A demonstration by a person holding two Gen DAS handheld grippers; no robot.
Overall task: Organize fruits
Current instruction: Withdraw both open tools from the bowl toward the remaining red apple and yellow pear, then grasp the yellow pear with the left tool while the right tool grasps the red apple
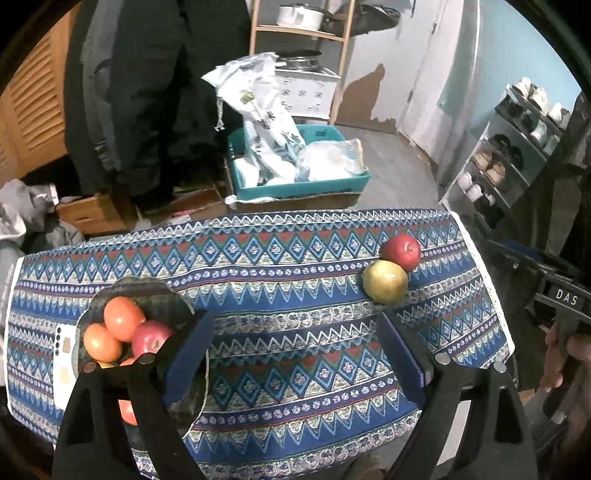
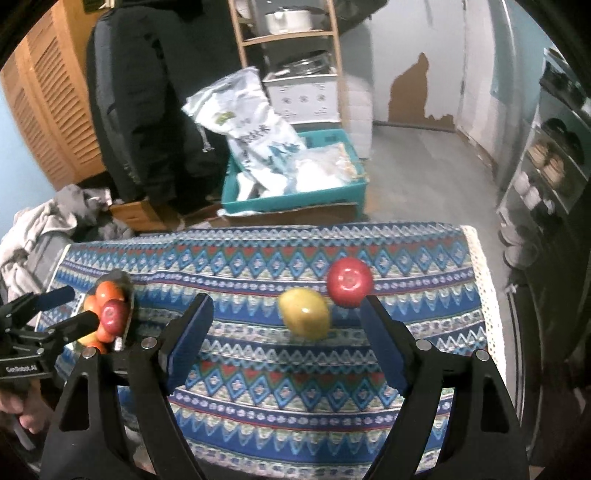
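A red apple (image 1: 401,251) and a yellow-green fruit (image 1: 385,281) lie touching on the patterned cloth at the table's right. They also show in the right wrist view, the red apple (image 2: 349,282) behind the yellow-green fruit (image 2: 304,313). A dark bowl (image 1: 173,302) at the left holds orange fruits (image 1: 123,318) and a red apple (image 1: 150,339); the bowl (image 2: 127,288) shows at the left in the right wrist view. My left gripper (image 1: 295,328) is open and empty beside the bowl. My right gripper (image 2: 286,314) is open, its fingers either side of the yellow-green fruit, above the cloth.
A white phone (image 1: 64,354) lies left of the bowl. Beyond the table's far edge stand a teal crate (image 1: 295,184) with plastic bags, cardboard boxes, a wooden shelf (image 1: 299,33) and a shoe rack (image 1: 517,147) at the right. A pile of clothes (image 2: 44,229) lies at the left.
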